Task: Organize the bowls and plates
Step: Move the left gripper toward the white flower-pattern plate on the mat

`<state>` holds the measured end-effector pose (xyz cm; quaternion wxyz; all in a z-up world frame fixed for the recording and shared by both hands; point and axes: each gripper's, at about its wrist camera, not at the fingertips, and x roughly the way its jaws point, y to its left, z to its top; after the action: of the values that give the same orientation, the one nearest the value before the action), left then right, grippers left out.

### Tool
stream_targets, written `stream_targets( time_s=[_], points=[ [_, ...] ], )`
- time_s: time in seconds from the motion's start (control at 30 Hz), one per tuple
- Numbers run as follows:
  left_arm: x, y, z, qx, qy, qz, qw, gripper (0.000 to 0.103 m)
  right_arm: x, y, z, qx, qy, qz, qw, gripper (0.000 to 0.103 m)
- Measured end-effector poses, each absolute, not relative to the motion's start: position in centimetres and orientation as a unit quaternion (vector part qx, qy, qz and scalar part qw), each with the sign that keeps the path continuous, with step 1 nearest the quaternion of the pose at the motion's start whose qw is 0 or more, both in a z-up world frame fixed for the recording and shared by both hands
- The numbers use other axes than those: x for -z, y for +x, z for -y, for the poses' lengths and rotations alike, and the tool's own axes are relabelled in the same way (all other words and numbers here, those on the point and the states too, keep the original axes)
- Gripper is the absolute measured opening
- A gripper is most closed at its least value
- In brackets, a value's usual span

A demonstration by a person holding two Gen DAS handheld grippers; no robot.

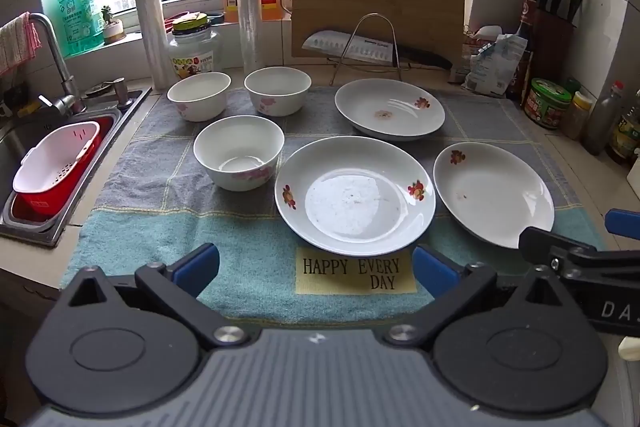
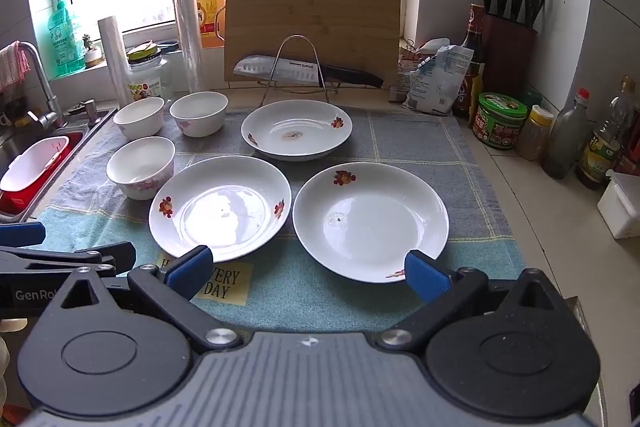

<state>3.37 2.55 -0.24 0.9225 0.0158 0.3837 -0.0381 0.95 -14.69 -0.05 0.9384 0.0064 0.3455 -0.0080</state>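
Left gripper [image 1: 316, 269]: blue-padded jaws spread wide, empty, tilted down over the near edge of the blue-and-grey checked towel [image 1: 140, 163] covering the counter. Just ahead of it, slightly to the right: white shallow plate with red flower prints [image 1: 354, 195].

Right gripper [image 2: 308, 269]: jaws equally wide, holding nothing. Its right pad overlaps the near rim of a second white flowered plate [image 2: 370, 221] in the view; contact cannot be told. Nearer hand for this plate.

Third white flowered plate [image 2: 296, 129]: towards the towel's far edge, apart from both.

Three white bowls with pink flowers [image 1: 239, 151], [image 1: 199, 95], [image 1: 277, 90]: towel's left side, upright, unstacked, nearer the left gripper.
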Motion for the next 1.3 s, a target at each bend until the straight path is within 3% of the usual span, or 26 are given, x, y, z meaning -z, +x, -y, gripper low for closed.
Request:
stream_targets(
  time_s=[0.3, 0.63, 1.3],
  points=[
    [1.0, 5.2, -3.0, 0.087, 0.024, -0.369, 0.925, 0.102, 1.2, 1.6, 14.9, -0.011, 0.004, -0.3, 0.954, 0.103],
    [2.6, 8.9, -3.5, 0.155, 0.042, -0.366, 0.916, 0.102, 4.1, 4.3, 15.5, 0.008, -0.003, -0.352, 0.936, 0.103],
    [4.5, 13.1, -1.0, 0.296, 0.081, -0.373, 0.875, 0.102, 7.5, 4.1, 18.3, 0.114, -0.009, -0.374, 0.92, 0.103]
  ],
)
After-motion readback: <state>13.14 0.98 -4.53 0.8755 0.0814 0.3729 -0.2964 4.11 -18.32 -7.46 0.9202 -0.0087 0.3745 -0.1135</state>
